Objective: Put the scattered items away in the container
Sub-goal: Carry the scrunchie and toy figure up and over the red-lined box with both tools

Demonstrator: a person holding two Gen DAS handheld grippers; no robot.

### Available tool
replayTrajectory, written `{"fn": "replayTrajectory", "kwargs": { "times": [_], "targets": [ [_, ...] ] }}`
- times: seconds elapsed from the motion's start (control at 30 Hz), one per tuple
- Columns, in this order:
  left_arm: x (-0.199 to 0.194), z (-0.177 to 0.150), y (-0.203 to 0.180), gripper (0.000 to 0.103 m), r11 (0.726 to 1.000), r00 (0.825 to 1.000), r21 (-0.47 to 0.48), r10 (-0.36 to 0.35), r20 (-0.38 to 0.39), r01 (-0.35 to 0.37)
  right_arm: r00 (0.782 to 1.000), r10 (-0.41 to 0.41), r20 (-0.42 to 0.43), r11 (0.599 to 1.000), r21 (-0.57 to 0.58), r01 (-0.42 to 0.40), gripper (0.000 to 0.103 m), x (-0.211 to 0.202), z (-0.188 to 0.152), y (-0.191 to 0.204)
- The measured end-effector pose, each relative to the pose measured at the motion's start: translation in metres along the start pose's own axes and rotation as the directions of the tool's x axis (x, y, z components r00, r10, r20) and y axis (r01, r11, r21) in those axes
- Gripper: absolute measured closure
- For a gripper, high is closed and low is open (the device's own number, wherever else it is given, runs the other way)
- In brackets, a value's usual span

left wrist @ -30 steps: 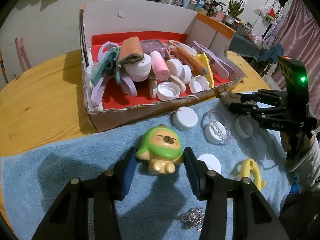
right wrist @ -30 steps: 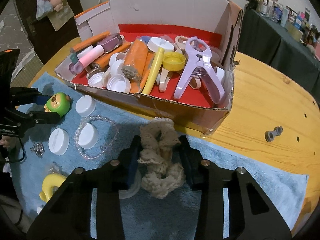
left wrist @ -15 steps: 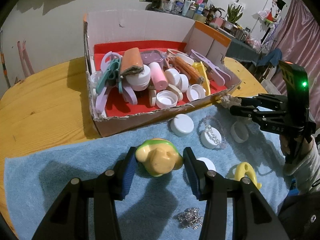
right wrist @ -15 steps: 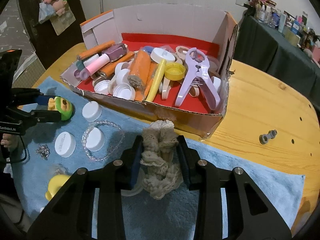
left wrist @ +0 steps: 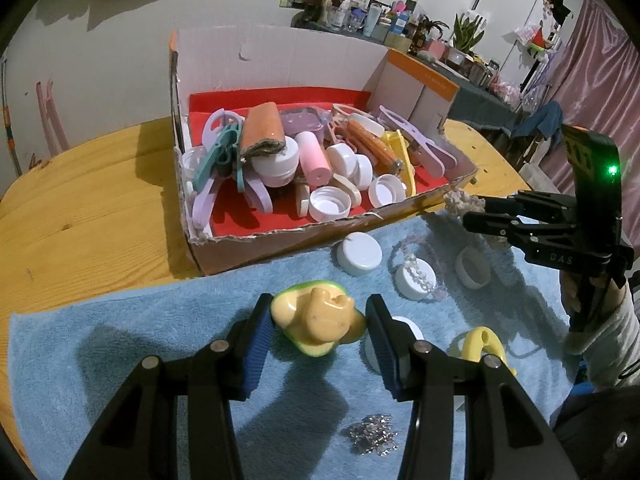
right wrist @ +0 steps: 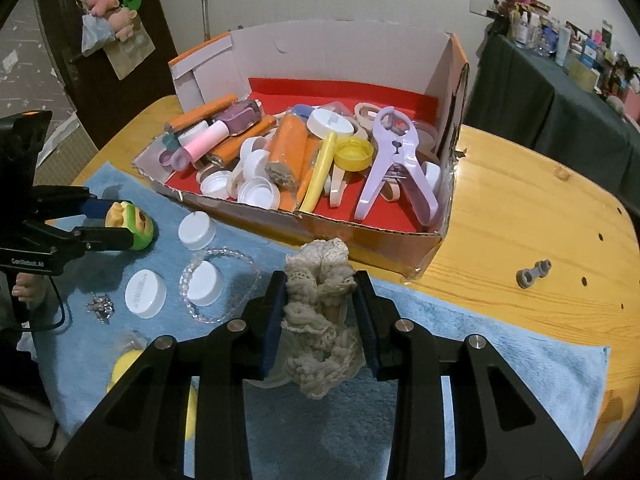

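Note:
My left gripper is shut on a small green-hooded toy figure, tipped over and lifted above the blue towel. My right gripper is shut on a beige crocheted scrunchie, held over the towel just in front of the cardboard box. The box has a red lining and holds several caps, tubes, clips and a purple opener. In the left wrist view the right gripper shows at the right with the scrunchie. The right wrist view shows the left gripper with the toy.
On the towel lie white caps, a clear bead bracelet, a yellow plastic piece and a silvery chain heap. A grey bolt-like part rests on the bare wooden table right of the box.
The left gripper has lifted the toy off the towel and it has tipped, underside now facing the camera. The right gripper has raised the scrunchie and squeezed it slightly.

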State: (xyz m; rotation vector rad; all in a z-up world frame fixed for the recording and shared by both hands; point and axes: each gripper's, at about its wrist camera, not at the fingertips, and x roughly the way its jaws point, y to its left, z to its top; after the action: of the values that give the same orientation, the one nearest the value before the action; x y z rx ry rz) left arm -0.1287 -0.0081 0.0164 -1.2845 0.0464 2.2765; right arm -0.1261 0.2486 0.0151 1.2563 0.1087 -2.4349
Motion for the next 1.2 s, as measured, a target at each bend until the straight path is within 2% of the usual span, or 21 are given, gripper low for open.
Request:
{"fn": "replayTrajectory", "kwargs": {
  "times": [0.4,0.87,1.2],
  "targets": [
    [-0.007,0.001,0.001,0.054,1.0,1.0,-0.012,-0.011,0.018,0.011,1.0,0.008,0.018,1.0,0.006,-0.008,0.071,-0.005,0.002,0.002],
    [-0.029,0.019,-0.012,0.054,1.0,0.995,0.004,-0.012,0.095,0.012,0.997,0.02,0.074,1.0,0.006,-0.021,0.071,-0.025,0.014,0.01],
    [-0.041,0.036,-0.03,0.054,0.999,0.988,0.038,-0.028,0.149,0.023,0.99,0.032,0.139,0.999,0.002,-0.032,0.071,-0.039,0.035,0.015]
  ]
}}
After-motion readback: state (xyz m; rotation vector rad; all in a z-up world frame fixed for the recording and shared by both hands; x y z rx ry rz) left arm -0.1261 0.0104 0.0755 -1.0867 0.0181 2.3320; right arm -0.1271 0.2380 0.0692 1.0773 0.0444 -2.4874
